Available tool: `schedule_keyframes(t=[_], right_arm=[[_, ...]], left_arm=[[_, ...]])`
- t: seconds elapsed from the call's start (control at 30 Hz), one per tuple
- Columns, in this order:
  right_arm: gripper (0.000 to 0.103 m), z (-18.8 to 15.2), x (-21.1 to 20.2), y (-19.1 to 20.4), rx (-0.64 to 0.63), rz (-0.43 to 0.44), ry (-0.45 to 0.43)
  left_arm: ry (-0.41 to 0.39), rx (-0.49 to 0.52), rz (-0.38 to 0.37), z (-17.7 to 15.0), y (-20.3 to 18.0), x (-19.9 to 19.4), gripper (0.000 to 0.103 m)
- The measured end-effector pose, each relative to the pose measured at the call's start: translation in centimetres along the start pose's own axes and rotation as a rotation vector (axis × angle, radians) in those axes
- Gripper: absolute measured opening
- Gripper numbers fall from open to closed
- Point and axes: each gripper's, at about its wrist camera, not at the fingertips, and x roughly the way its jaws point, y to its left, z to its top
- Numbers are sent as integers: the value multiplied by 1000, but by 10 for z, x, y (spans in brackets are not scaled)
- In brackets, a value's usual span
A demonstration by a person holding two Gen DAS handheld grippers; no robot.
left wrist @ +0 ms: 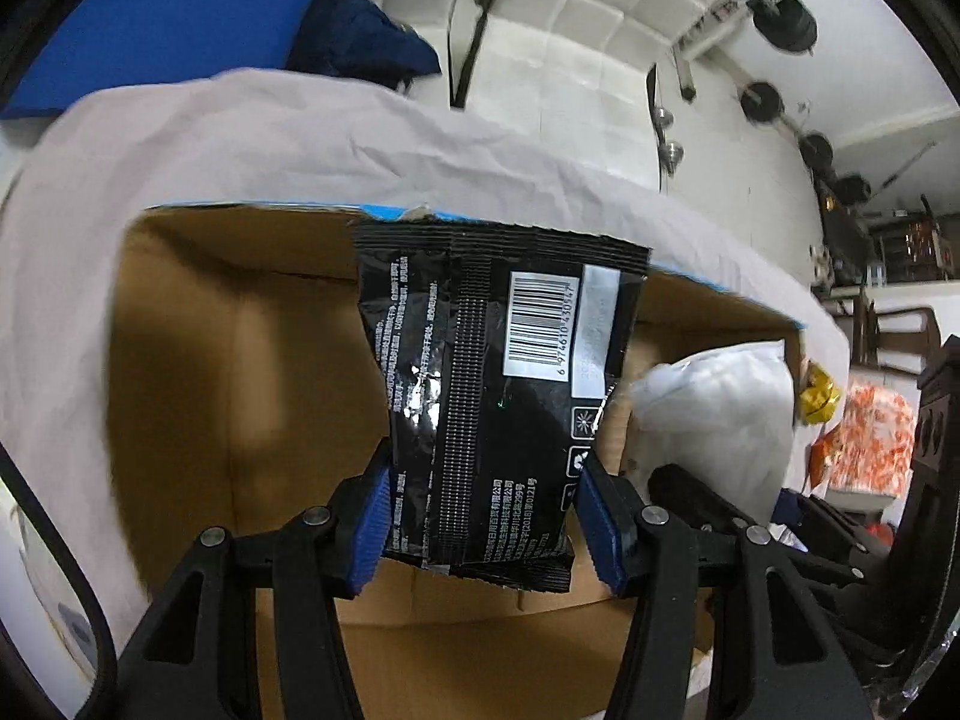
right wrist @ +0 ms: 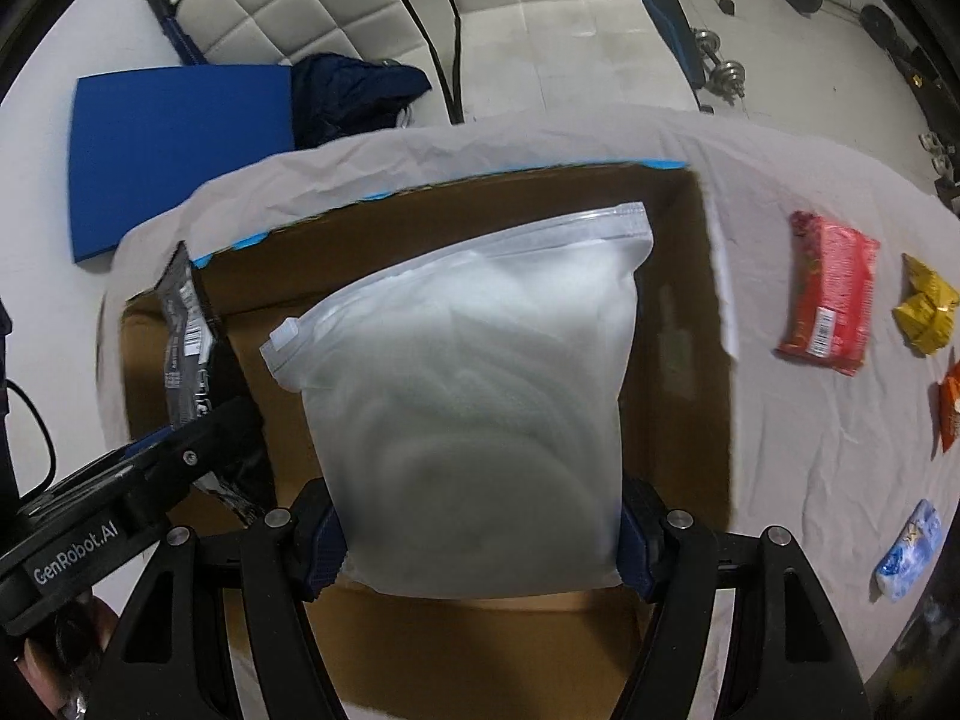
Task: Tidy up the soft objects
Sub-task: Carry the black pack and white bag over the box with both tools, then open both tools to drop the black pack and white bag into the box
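My left gripper (left wrist: pixel 483 516) is shut on a black foil packet (left wrist: pixel 498 372) with a barcode, held over the open cardboard box (left wrist: pixel 240 360). My right gripper (right wrist: pixel 480 540) is shut on a frosted white zip bag (right wrist: pixel 474 414) of soft white stuff, held over the same box (right wrist: pixel 684 300). The zip bag shows at the right in the left wrist view (left wrist: pixel 720 408). The black packet (right wrist: pixel 186 348) and the left gripper's body show at the left in the right wrist view.
The box sits on a table with a pale grey cloth (right wrist: pixel 810 450). On the cloth to the right lie a red packet (right wrist: pixel 828 294), a yellow packet (right wrist: pixel 927 306), an orange packet (right wrist: pixel 951 414) and a blue-white packet (right wrist: pixel 909 549). A blue mat (right wrist: pixel 180 150) lies on the floor behind.
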Motion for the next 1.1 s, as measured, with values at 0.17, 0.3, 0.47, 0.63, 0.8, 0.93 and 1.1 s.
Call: schedule_keyframes(t=[0.17, 0.3, 0.47, 0.63, 0.8, 0.93, 1.1], right_arm=[[74, 15, 28, -5, 20, -34, 25], [74, 19, 42, -6, 10, -53, 42], [75, 20, 58, -5, -21, -67, 62], [75, 21, 72, -6, -40, -89, 65], [78, 22, 75, -4, -51, -93, 61], [81, 22, 67, -1, -71, -97, 33], [97, 17, 47, 6, -95, -94, -9]], left_arm=[[92, 31, -19, 14, 2, 29, 52], [131, 65, 1, 21, -1, 45, 51], [177, 70, -41, 24, -5, 57, 51], [180, 90, -16, 24, -15, 56, 53], [169, 86, 13, 22, -20, 43, 53], [136, 100, 46, 19, -26, 26, 59], [74, 105, 72, 15, -38, 3, 62]])
